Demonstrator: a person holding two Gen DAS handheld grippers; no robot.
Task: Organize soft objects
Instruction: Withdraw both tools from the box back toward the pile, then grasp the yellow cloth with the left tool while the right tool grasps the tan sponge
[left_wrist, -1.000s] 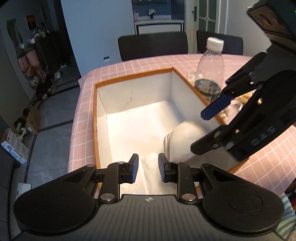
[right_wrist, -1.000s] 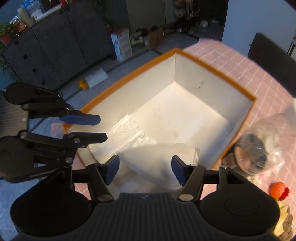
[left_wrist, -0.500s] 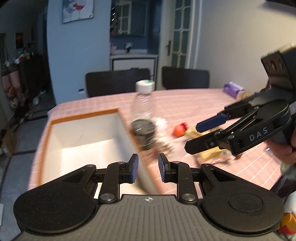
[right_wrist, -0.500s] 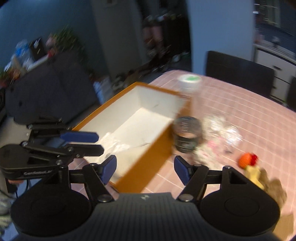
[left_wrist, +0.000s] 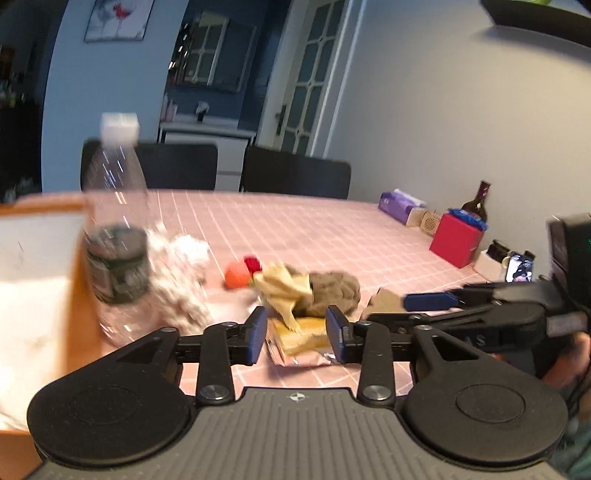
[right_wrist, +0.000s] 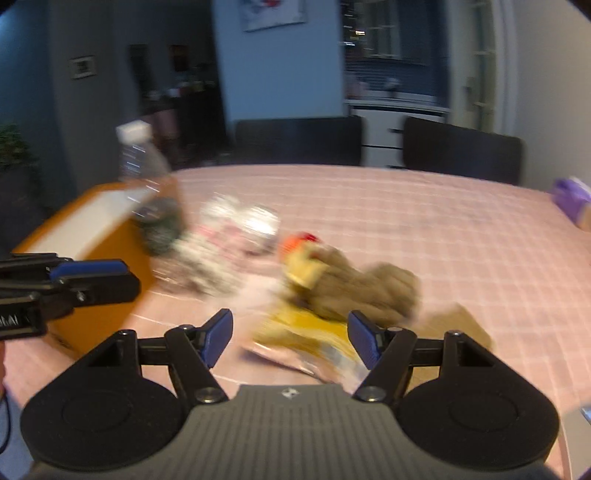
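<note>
Pink checked tablecloth covers a dining table backed by two dark chairs and a pale wall; both views are motion-blurred.

Progress: an orange-rimmed white storage box sits at the table's left edge. Pale white material shows low inside it in the left wrist view, too blurred to identify. Outside the box, soft items remain: a brown plush toy with a yellow part, an orange-and-red ball-like toy just beside it, and a crumpled clear plastic wrap next to a clear plastic bottle with a white cap, which stands against the box's outer wall. A yellow foil snack packet lies flat in front of the plush toy, nearest both tools. In my judgement the task is partly done, with several pieces left to collect.

Gripper state: the left gripper is released, jaws parted and holding nothing, with the packet framed between them. The right gripper is spread wide and also holds nothing, aimed at the packet and plush toy.

Change from one second ago: both tools then pointed down into the box, over white cloth bundles; they now face the loose pile on the table, and the left jaws stand wider apart than before.
</note>
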